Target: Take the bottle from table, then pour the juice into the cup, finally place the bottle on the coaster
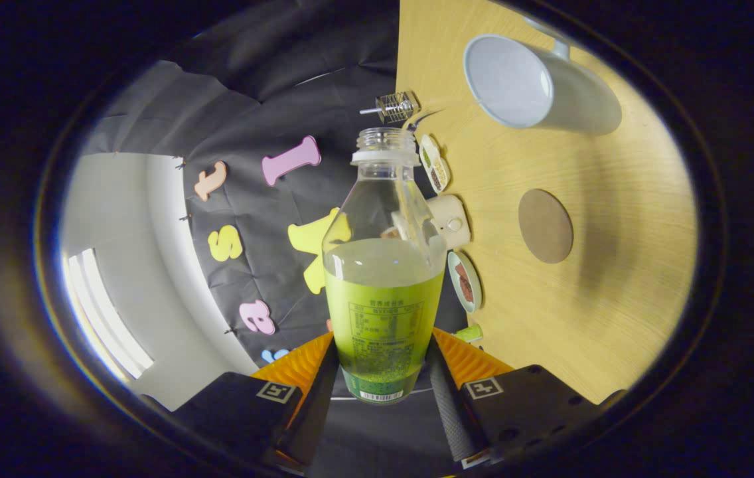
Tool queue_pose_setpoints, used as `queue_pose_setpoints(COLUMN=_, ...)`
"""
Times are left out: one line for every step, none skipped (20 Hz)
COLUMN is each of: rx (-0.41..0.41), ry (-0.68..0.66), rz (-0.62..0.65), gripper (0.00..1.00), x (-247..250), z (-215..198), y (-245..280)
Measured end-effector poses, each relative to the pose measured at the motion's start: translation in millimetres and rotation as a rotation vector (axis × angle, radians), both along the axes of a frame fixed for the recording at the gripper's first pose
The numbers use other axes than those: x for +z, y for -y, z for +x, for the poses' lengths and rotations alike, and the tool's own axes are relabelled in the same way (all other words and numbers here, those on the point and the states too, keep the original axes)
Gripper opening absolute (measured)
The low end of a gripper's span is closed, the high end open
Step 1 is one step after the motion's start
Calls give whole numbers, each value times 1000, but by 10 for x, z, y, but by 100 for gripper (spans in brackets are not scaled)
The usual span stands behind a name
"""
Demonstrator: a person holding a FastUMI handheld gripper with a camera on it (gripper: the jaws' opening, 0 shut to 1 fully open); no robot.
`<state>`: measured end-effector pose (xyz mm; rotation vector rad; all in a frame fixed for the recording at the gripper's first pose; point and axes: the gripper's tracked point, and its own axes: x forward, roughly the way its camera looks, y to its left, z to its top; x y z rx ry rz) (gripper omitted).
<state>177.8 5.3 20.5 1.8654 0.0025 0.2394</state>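
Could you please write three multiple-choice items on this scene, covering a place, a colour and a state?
1. Where is the clear plastic bottle with the green label?
A. between the tool's fingers
B. on the round brown coaster
C. inside the cup

2. What colour is the cup?
A. red
B. white
C. black

3. The bottle's neck is:
A. capped
B. open, uncapped
C. corked

Answers:
1 A: both fingers of the tool press its sides, while the round brown coaster lies bare on the wooden table.
2 B: white all over.
3 B: bare threads show.

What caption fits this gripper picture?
Gripper shut on the uncapped juice bottle, tipped sideways near the cup.
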Motion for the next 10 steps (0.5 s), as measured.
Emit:
queue_pose_setpoints(rx=1, ry=2, rz=2, gripper=77, x=16, z=17, y=-6)
queue_pose_setpoints(rx=1, ry=4, rz=5, gripper=77, x=21, z=22, y=-3)
queue_pose_setpoints(rx=1, ry=7, rz=10, gripper=77, x=35, z=24, y=3)
queue_pose_setpoints(rx=0, ry=10, rz=16, gripper=77, x=45, z=31, y=7)
queue_pose_setpoints(rx=1, ry=13, rz=20, gripper=77, x=55, z=36, y=10)
queue_pose_setpoints(rx=1, ry=13, rz=25, gripper=77, x=55, z=42, y=18)
queue_pose_setpoints(rx=1, ry=16, rz=32, gripper=77, x=69, z=44, y=29)
queue_pose_setpoints(rx=-1, ry=21, rz=45, gripper=77, x=85, z=45, y=49)
queue_pose_setpoints(rx=-2, ry=26, rz=59, gripper=77, x=111, z=35, y=58)
queue_pose_setpoints(rx=-5, ry=24, rz=72, gripper=77, x=114, z=41, y=66)
